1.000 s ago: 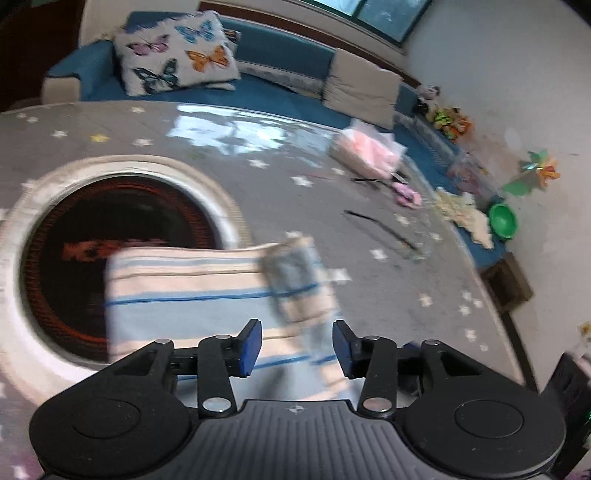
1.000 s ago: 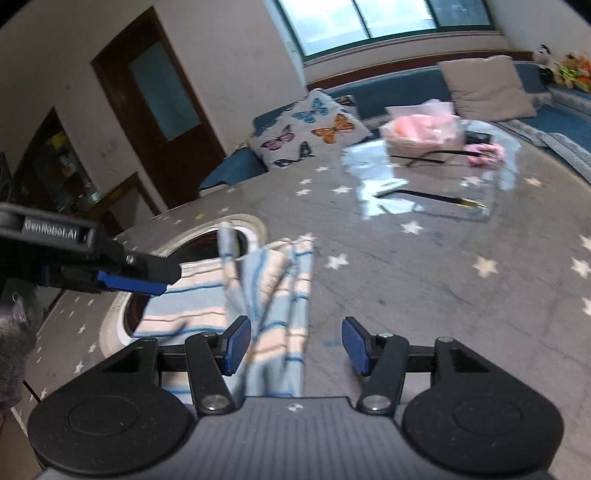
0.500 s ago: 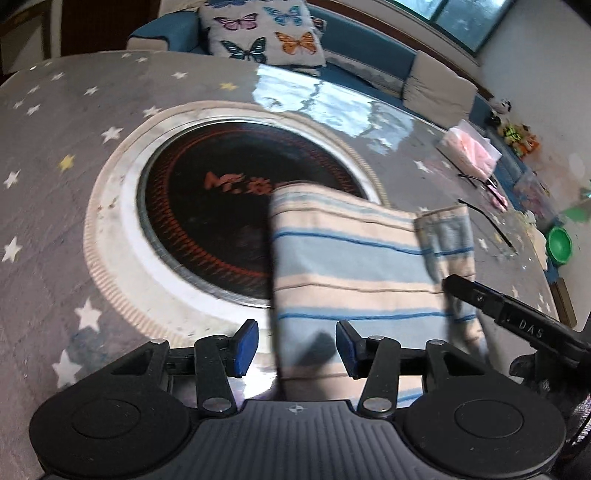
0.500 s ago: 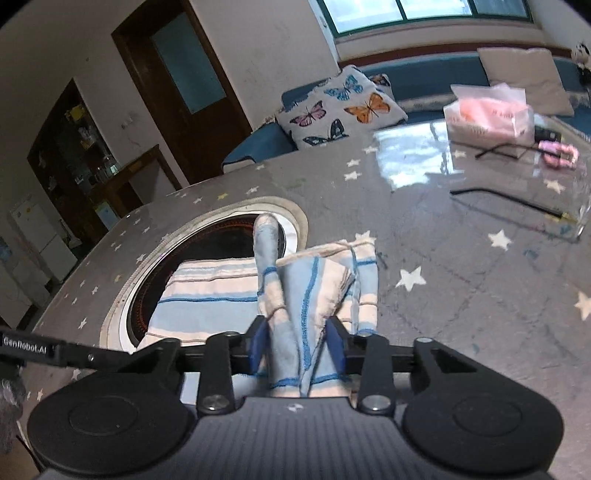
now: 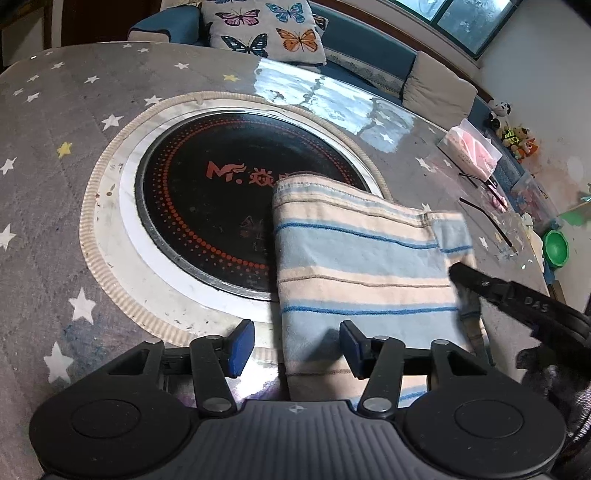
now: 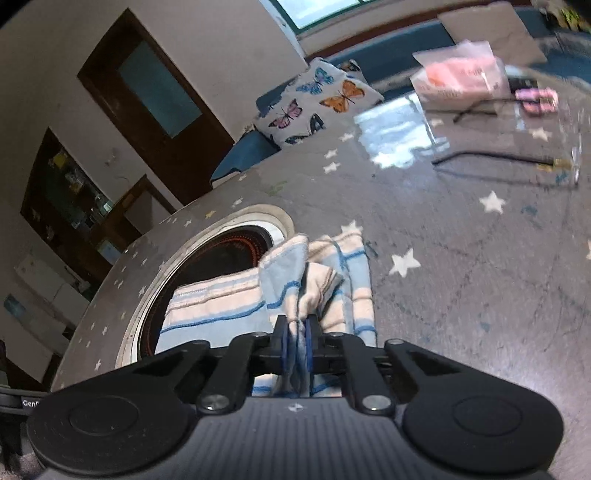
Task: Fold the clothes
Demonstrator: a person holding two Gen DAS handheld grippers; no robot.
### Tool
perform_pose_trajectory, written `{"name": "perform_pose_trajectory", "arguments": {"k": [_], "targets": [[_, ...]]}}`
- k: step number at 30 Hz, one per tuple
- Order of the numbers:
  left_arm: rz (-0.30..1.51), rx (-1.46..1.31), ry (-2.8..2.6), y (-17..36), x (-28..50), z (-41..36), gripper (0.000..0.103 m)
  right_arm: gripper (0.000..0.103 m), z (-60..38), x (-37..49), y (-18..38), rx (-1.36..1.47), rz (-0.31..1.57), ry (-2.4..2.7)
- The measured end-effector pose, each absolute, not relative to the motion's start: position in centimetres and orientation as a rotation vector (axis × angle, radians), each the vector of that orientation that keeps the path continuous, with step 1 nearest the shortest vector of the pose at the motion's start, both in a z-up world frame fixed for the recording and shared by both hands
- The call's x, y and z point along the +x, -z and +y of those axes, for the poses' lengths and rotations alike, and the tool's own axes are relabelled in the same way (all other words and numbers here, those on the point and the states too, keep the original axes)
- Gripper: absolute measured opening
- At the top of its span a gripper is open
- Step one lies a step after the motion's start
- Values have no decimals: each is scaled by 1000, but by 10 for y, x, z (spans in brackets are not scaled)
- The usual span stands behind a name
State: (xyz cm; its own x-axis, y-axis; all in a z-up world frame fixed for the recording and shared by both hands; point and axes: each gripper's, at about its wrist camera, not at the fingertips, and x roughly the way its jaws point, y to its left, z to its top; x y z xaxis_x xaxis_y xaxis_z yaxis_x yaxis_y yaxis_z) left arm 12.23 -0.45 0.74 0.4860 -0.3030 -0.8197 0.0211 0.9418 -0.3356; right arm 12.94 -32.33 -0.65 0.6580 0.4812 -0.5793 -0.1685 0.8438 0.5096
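Note:
A cream and blue striped cloth (image 5: 354, 258) lies folded on the grey star-patterned table (image 5: 55, 122), partly over the round black hob (image 5: 207, 206). My left gripper (image 5: 296, 347) hovers low over the cloth's near left edge. Its jaws are opening; the edge lies between them and the pads do not press it. In the right wrist view my right gripper (image 6: 297, 347) is shut on a raised bunch at the right side of the cloth (image 6: 221, 306). One of its black fingers (image 5: 509, 291) shows at the cloth's right edge in the left wrist view.
A pink plastic packet (image 5: 474, 151) and thin black sticks (image 5: 487, 218) lie at the table's far right. A green bowl (image 5: 557, 247) sits beyond that edge. A butterfly cushion (image 5: 266, 29) rests on the blue sofa behind the table.
The right gripper's jaws have closed on the upstanding fold of the cloth. The left gripper swung over to the cloth's left edge and came down close to it, its jaws slightly wider.

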Motion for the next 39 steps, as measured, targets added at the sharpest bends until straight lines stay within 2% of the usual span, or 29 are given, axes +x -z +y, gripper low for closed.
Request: {"name": "perform_pose_trajectory", "arguments": {"k": [10, 15, 18, 19, 26, 29, 32, 39], "targets": [[1043, -297, 195, -8, 122, -2, 55, 7, -319, 138, -39, 351, 668, -405], [1046, -292, 197, -7, 123, -3, 56, 8, -319, 160, -16, 307, 765, -370], [1032, -268, 197, -10, 121, -3, 56, 19, -333, 159, -7, 339, 784, -361], [1027, -258, 196, -12, 121, -3, 56, 20, -337, 158, -4, 351, 790, -359], [970, -170, 224, -23, 111, -15, 57, 20, -344, 115, -28, 244, 722, -381], [944, -113, 255, -24, 103, -29, 62, 20, -337, 93, -36, 187, 698, -430], [929, -55, 278, -20, 96, -42, 65, 20, -331, 78, -29, 156, 719, -458], [918, 65, 271, -6, 81, -53, 65, 20, -347, 59, 1, 238, 797, -406]]}}
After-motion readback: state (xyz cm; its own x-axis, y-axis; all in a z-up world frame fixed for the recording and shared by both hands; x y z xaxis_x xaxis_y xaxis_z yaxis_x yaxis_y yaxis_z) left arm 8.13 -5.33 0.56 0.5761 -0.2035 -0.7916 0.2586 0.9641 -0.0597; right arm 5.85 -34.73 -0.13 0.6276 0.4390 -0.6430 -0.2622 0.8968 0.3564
